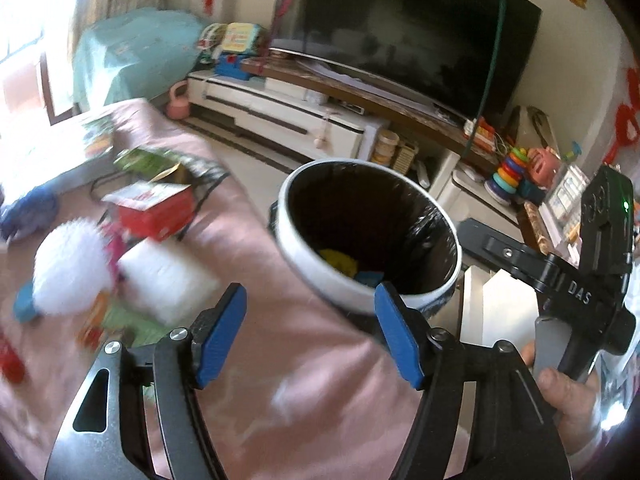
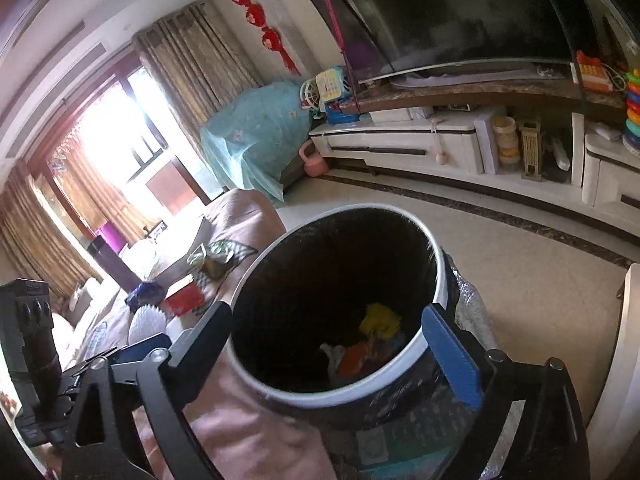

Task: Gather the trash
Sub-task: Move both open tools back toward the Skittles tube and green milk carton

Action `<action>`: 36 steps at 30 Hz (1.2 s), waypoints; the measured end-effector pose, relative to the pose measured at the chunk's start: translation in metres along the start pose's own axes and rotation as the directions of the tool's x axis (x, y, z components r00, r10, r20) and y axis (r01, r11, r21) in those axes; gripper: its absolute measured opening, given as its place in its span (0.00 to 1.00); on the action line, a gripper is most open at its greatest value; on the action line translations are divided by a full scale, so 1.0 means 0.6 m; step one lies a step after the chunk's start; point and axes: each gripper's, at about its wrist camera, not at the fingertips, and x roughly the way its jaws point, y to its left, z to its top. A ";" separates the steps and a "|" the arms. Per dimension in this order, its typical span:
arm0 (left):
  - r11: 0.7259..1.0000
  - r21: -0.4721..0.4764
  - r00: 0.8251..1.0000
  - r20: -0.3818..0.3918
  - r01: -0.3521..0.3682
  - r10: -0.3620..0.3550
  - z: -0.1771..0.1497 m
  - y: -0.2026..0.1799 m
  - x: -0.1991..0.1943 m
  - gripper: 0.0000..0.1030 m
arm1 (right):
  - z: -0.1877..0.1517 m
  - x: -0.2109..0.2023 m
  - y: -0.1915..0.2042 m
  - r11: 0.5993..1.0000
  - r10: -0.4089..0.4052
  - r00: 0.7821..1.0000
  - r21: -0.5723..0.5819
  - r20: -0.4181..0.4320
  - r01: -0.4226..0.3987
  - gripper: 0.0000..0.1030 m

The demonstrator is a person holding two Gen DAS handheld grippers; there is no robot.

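White-rimmed black-lined bin (image 2: 434, 256), pink cloth (image 1: 280, 360), red box (image 1: 154, 212), blue fingers (image 1: 222, 336)

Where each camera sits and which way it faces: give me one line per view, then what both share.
Left wrist: on the left gripper, above the pink-covered surface, facing the TV wall; its open blue-padded fingers, the right gripper and a hand show.
Right wrist: on the right gripper, looking down into the white-rimmed, black-lined trash bin; open fingers, left gripper at lower left.
Shared: the bin, yellow scrap, red box, television.
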 end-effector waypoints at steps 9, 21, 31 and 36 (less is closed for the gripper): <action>0.995 -0.078 0.998 0.026 -0.057 0.059 -0.062 0.069 -0.075 0.69 | -0.056 -0.019 0.068 0.998 0.066 0.998 -0.023 -0.003 -0.066 0.98; 0.964 -0.228 0.988 0.031 -0.138 0.149 -0.131 0.189 -0.148 0.70 | -0.110 0.005 0.172 0.979 0.135 0.988 -0.142 -0.077 -0.145 0.98; 0.929 -0.307 0.976 0.010 -0.206 0.219 -0.167 0.255 -0.178 0.70 | -0.137 0.036 0.235 0.948 0.178 0.973 -0.240 -0.145 -0.209 0.98; 0.906 -0.339 0.965 -0.022 -0.254 0.262 -0.165 0.290 -0.177 0.69 | -0.146 0.059 0.264 0.924 0.188 0.963 -0.299 -0.190 -0.240 0.98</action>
